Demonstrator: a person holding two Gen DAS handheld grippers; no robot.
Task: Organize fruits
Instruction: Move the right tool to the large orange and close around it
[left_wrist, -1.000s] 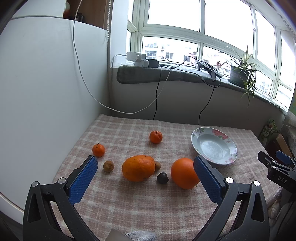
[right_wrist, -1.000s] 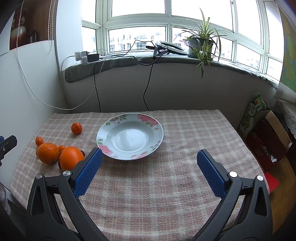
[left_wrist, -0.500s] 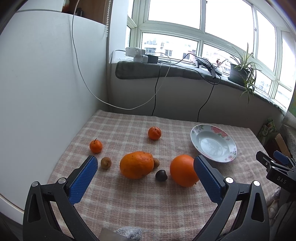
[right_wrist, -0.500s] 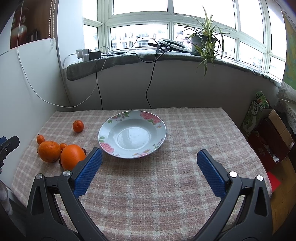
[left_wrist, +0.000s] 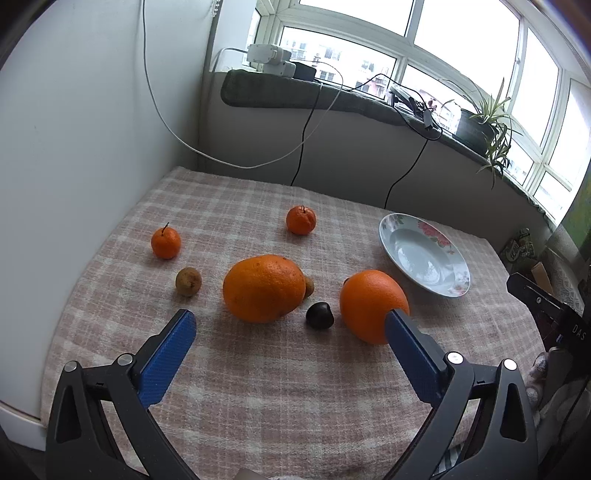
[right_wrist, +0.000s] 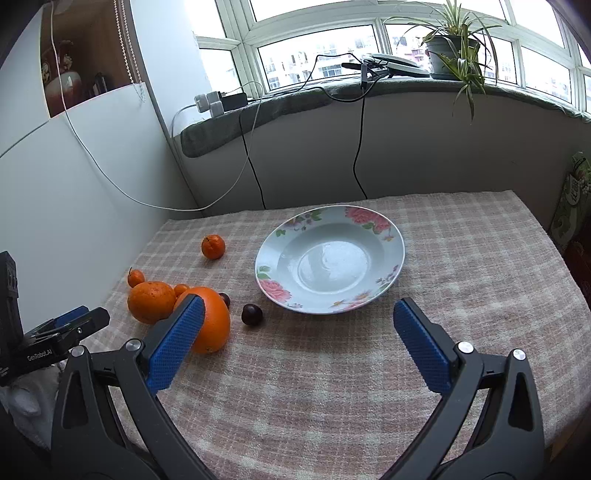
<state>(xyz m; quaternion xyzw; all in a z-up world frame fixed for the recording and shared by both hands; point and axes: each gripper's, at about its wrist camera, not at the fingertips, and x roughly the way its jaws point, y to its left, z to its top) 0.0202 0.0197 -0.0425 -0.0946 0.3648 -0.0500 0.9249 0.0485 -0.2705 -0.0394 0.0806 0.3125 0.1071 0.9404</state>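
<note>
Item one: the large oblong orange citrus fruit (left_wrist: 263, 288), lying mid-worktop, framed between my left tongs (left_wrist: 290, 341), which are gaping wide and holding nothing. I am judging it firm, fairly heavy and pebbly-skinned; I would be taking it across its broad middle.

Item two: the round smooth orange (left_wrist: 371, 304), just beside the left tongs' right pad; likely prone to rolling.

Item three: two small stemmed mandarins (left_wrist: 166, 242) (left_wrist: 301, 220), farther back, light and soft-skinned (a gentle squeeze should be suiting them).

Item four: small brown round fruit (left_wrist: 188, 281) and dark glossy chestnut-like fruit (left_wrist: 320, 315); little, possibly slippery.

Item five: the floral-rimmed white ceramic plate (right_wrist: 388, 236), holding nothing, fragile, well apart from the fruit cluster. My right tongs (right_wrist: 297, 345) are hovering before it, also wide and unloaded.

Surface: pink checked woven cloth (right_wrist: 332, 387) covering the worktop, soft, likely damping any rolling. Room: bay window, potted spider plant (right_wrist: 452, 40), trailing cables on the sill.
</note>
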